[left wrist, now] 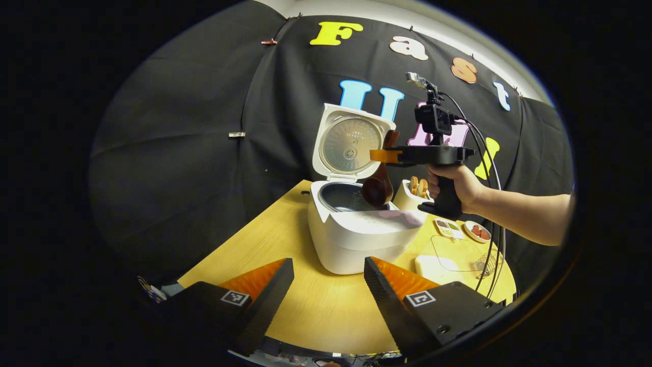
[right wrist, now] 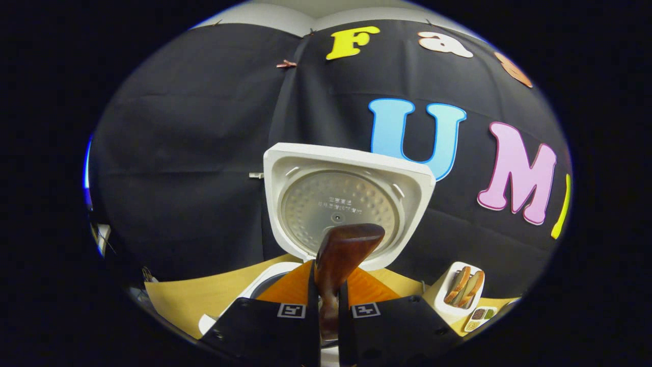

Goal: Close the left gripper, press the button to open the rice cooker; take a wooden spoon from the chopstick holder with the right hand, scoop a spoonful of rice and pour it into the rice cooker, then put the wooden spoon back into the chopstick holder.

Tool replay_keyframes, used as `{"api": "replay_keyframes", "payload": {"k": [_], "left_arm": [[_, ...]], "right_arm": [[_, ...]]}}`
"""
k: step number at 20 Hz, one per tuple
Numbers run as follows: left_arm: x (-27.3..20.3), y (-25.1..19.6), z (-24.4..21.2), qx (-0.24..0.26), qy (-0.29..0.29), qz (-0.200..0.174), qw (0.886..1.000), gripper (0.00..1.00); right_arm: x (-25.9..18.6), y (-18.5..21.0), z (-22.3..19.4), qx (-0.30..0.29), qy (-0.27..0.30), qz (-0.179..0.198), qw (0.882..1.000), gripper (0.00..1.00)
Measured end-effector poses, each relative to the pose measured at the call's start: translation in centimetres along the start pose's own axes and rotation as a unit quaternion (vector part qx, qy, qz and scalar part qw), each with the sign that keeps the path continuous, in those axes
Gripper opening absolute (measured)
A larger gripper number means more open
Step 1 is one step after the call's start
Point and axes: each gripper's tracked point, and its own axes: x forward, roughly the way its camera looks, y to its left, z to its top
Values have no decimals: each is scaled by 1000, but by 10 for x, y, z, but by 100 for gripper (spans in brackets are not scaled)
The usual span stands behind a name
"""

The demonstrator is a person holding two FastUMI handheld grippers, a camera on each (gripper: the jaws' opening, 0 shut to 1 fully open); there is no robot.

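Counts: 1 rice cooker (left wrist: 356,234), lid up. 1 wooden spoon (left wrist: 379,183) out of the holder. 1 chopstick holder (left wrist: 407,196) with 2 utensil heads (left wrist: 417,186) visible. 2 small sample dishes (left wrist: 463,229). 1 clear container (left wrist: 458,252). 2 grippers: left gripper (left wrist: 328,285), right gripper (left wrist: 379,155). 1 table (left wrist: 316,316).

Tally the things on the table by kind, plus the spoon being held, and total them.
Rice cooker: 1
Wooden spoon: 1
Chopstick holder: 1
Small food dishes: 2
Clear container: 1
Total: 6
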Motion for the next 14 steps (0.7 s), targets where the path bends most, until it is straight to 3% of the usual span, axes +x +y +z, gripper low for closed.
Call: {"api": "replay_keyframes", "payload": {"k": [3, 6, 10, 14], "left_arm": [[-3, -9, 2, -6, -3, -3, 1000, 96], [-3, -21, 7, -5, -7, -9, 1000, 96], [-5, -46, 17, 2, -21, -19, 1000, 96], [-5, -73, 23, -3, -30, -25, 999, 96]], "right_arm": [[-23, -16, 22, 69, -12, -6, 997, 18], [-58, -43, 46, 102, -36, -24, 994, 18], [-117, -79, 61, 123, -59, -46, 990, 18], [-181, -134, 51, 119, -65, -92, 986, 18]]}}
